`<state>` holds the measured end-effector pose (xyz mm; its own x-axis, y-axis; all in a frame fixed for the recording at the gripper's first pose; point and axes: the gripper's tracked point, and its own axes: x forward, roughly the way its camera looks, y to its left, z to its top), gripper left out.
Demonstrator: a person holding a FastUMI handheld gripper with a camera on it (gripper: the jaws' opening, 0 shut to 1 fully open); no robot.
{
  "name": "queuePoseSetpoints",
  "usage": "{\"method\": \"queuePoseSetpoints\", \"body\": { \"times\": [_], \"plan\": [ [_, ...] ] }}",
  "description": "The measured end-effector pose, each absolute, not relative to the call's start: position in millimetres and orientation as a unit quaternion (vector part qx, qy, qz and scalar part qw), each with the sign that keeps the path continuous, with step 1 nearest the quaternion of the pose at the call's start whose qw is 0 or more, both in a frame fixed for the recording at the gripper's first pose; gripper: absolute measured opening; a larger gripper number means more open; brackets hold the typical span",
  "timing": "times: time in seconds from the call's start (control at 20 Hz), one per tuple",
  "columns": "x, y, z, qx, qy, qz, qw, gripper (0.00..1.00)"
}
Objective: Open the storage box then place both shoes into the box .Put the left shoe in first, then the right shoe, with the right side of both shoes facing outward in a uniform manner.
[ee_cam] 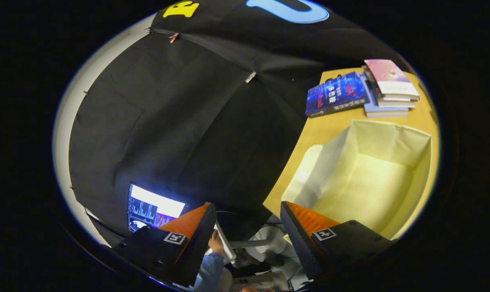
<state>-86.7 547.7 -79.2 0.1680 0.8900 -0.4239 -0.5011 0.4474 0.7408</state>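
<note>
The cream fabric storage box (421,170) stands open on the wooden table (326,125), its inside bare. Its lid (309,166) is folded back onto the table on the side toward the black wall. My gripper (249,229) is open, its fingers wide apart with nothing pressed between them. It is rolled sideways and aims past the table's edge; one finger (309,227) overlaps the box's near corner. Pale shapes (269,239) lie beyond the gap between the fingers; I cannot tell whether they are shoes.
A blue book (336,95) and a stack of books (388,87) lie on the table beyond the box. A lit laptop screen (153,209) glows beyond the other finger. A person's hand (215,243) and blue sleeve (210,269) show between the fingers, farther off.
</note>
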Motion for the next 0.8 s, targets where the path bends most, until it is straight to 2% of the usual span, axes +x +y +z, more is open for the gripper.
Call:
{"method": "queuePoseSetpoints", "body": {
  "times": [0.5,0.8],
  "plan": [
    [-38.7,320.8,-73.0,0.108,0.288,0.348,0.886,0.98],
    [-31.9,182.1,-129.2,0.008,0.277,0.224,0.934,0.98]
  ]
}}
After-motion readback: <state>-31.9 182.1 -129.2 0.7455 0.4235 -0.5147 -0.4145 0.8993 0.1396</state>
